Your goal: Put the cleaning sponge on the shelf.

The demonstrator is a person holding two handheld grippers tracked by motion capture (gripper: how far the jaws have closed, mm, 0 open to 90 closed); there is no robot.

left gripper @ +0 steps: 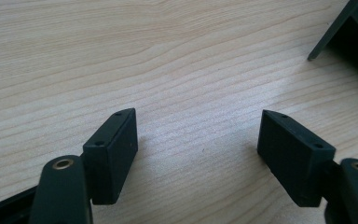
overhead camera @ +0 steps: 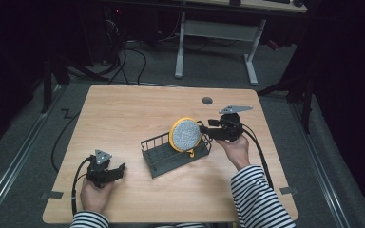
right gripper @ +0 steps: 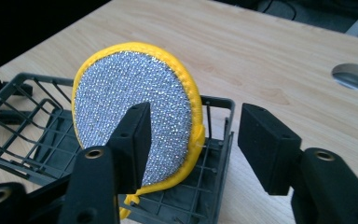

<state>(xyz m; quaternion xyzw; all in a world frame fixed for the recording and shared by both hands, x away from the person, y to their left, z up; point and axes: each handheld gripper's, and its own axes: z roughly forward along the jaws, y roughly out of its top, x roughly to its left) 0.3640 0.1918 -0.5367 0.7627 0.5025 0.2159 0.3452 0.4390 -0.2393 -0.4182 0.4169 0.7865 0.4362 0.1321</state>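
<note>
Round scouring pad [right gripper: 135, 116], yellow rim and silver mesh face, standing on edge in the dark wire rack [overhead camera: 164, 154], leaning on its end wall. Probably light, soft, a little springy; best pinched at the yellow rim. Right gripper [right gripper: 191, 140] open, just beside it, holding nothing. Left gripper [left gripper: 198, 149] open over bare table [left gripper: 168, 56].

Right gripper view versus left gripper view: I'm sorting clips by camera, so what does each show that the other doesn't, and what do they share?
Right gripper view: the round yellow-rimmed scrubbing pad standing on edge in the dark wire rack, between the open jaws of the right hand-held gripper, untouched by either pad, plus a round hole in the table. Left gripper view: the left hand-held gripper, open over bare wood. Shared: the wooden table and the rack, just a dark corner in the left gripper view.
</note>
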